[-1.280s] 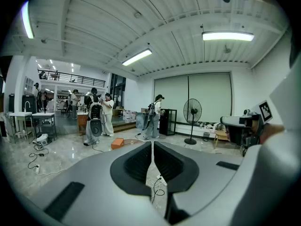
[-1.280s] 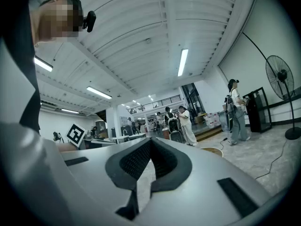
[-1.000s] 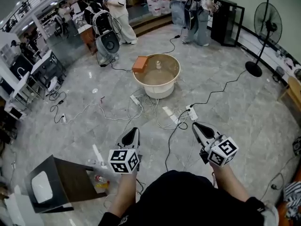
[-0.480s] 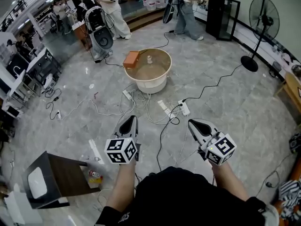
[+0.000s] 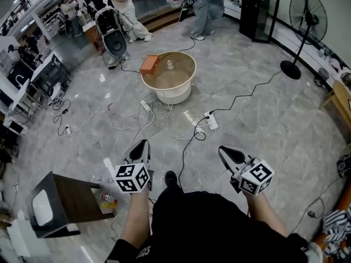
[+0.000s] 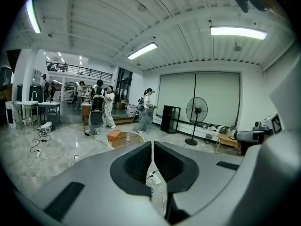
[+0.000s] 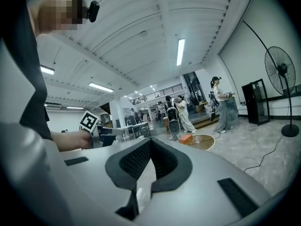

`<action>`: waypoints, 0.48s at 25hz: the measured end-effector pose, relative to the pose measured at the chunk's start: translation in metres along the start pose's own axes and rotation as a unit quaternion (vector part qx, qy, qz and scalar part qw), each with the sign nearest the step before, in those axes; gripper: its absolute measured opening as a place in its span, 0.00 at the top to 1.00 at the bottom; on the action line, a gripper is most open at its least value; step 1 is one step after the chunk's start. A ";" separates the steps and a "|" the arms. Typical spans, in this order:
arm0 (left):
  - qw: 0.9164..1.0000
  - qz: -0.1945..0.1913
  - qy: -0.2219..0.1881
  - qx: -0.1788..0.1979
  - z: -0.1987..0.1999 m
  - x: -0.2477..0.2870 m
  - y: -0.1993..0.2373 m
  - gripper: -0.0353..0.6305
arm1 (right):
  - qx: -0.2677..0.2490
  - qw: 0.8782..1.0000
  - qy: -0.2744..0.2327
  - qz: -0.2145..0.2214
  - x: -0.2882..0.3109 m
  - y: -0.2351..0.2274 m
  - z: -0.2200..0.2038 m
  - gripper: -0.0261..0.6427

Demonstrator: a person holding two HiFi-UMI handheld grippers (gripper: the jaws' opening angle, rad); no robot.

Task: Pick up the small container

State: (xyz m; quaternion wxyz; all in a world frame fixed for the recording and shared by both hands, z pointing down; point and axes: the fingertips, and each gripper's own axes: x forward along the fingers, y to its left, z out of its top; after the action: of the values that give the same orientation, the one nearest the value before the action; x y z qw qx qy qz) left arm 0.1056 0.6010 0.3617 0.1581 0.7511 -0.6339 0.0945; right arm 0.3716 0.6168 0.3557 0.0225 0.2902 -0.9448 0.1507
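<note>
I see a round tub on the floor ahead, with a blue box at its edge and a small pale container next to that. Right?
Almost. The box is orange, not blue, as the head view shows. It does sit at the edge of the round tub on the floor, with the small pale container next to it.

Head cam's up high, looking steeply down, round tub (image 5: pixel 168 78) far off at 12 o'clock. Cams on the left gripper (image 5: pixel 141 144) and right gripper (image 5: pixel 224 150) sit low, facing nearly level along the jaws. All three share that tub and the standing fan (image 5: pixel 308 18).
</note>
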 end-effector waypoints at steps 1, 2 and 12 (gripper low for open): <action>1.000 0.002 -0.001 -0.003 0.001 0.002 0.001 0.90 | 0.003 1.000 0.001 -0.001 -0.001 -0.003 -0.002 0.94; 1.000 0.001 -0.002 -0.005 0.002 0.004 0.001 0.90 | 0.006 1.000 0.001 -0.002 -0.001 -0.006 -0.003 0.94; 0.999 -0.039 0.002 -0.006 0.008 0.055 -0.003 0.90 | 0.017 1.000 0.012 -0.013 0.024 -0.030 -0.008 0.94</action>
State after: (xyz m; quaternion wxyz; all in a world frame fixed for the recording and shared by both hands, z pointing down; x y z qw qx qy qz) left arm 0.1179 0.5476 0.3732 0.1677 0.7741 -0.6044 0.0858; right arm 0.3679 0.5831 0.3747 0.0309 0.3014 -0.9377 0.1701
